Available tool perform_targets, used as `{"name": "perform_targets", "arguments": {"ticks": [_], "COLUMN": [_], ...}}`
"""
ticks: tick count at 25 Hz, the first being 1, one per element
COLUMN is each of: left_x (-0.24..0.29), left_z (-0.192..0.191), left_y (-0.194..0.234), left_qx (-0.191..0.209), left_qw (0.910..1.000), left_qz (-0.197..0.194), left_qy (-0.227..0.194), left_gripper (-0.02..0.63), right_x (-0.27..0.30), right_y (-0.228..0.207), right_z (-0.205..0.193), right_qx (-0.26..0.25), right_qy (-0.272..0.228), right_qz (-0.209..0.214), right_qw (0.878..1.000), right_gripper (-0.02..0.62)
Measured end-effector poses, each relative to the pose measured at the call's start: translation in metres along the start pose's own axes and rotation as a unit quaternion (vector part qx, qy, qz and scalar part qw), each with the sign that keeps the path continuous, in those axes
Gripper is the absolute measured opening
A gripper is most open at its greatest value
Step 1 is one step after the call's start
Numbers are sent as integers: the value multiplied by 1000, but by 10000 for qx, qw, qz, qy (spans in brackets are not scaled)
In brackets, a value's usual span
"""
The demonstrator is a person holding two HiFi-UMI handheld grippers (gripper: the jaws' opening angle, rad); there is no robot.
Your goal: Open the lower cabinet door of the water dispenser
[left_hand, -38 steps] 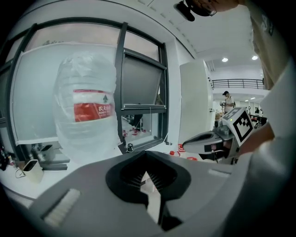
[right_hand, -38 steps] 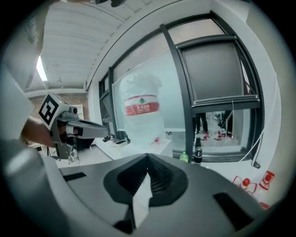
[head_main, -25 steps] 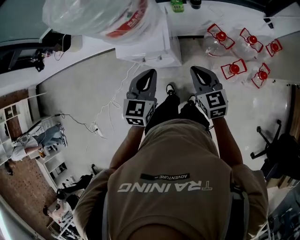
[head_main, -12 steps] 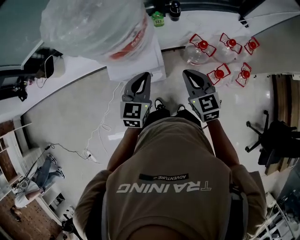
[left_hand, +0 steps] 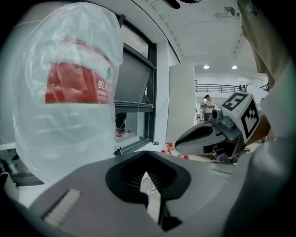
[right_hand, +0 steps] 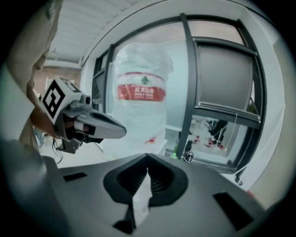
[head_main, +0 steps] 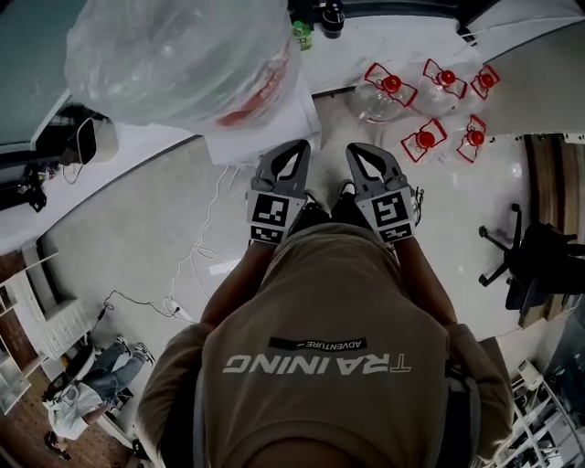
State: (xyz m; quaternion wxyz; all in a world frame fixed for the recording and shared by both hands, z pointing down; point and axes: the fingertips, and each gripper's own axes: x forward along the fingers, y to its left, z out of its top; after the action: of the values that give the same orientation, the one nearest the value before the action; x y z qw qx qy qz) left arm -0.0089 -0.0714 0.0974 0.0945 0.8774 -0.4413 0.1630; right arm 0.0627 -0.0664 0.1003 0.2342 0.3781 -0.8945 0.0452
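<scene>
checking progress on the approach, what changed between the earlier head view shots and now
The person has stepped closer to the water dispenser, whose bagged bottle now looms larger in the head view. The left tool and right tool have drawn nearer to each other, pointing toward it. Unchanged: both tools are shut and empty, touching nothing.

Five clear jugs (head_main: 425,140) with red caps and red handles sat clustered on the pale floor (head_main: 137,219), and a black chair (head_main: 530,260) on castors stood off to one side of them. A white cable (head_main: 196,251) trailed across the floor. A small green bottle (head_main: 303,35) stood just beside a dark container (head_main: 331,16) near the dark-framed window (right_hand: 189,92). A person in jeans (head_main: 87,388) was at the far lower left of the head view, and a distant person (left_hand: 207,105) stood under ceiling lights (left_hand: 206,67).
</scene>
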Motion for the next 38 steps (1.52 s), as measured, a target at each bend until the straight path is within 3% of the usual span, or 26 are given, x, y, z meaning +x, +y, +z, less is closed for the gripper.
{"name": "perform_targets", "arguments": {"ticks": [3,5,7,11,13,15,19,22,28,34,38], "left_x": [7,8,12,32,44,54,86,102,129,148,158], "left_z": [-5,-7,-12,-36,-55,-79,-135,-184,-276,-359,-406], "left_y": [-11,-20,-29,-44,-50,-55,-62,-61,-65,-45,-35], "left_qx": [-49,-106,-133,-382,-556,-685,-516,-812,-805,-885,-1012], "left_qw": [9998,9994,9989,9961,9931,9896,9846,9774,9653,9557,9522], "left_qz": [-71,-89,-101,-134,-119,-85,78,245,353,814,818], "left_qy": [202,322,435,783,1022,1260,1669,1935,2459,2687,2763], "left_gripper": [0,0,0,0,0,0,0,0,0,0,1], "right_x": [2,2,4,15,27,43,77,96,134,191,228], "right_y": [3,4,0,-9,-11,-10,-10,-7,3,22,29], "right_z": [-5,-10,-23,-69,-98,-128,-185,-225,-306,-393,-431], "right_qx": [-702,-783,-603,242,103,-132,-157,-160,-275,-264,-17], "right_qy": [187,232,279,473,692,901,1115,1271,1803,2151,2263], "right_qz": [203,377,492,789,909,1060,1430,1543,1862,2110,2015], "right_qw": [9972,9959,9966,9955,9934,9902,9833,9797,9654,9532,9530], "right_gripper": [9,9,9,9,9,9,9,9,9,10,10]}}
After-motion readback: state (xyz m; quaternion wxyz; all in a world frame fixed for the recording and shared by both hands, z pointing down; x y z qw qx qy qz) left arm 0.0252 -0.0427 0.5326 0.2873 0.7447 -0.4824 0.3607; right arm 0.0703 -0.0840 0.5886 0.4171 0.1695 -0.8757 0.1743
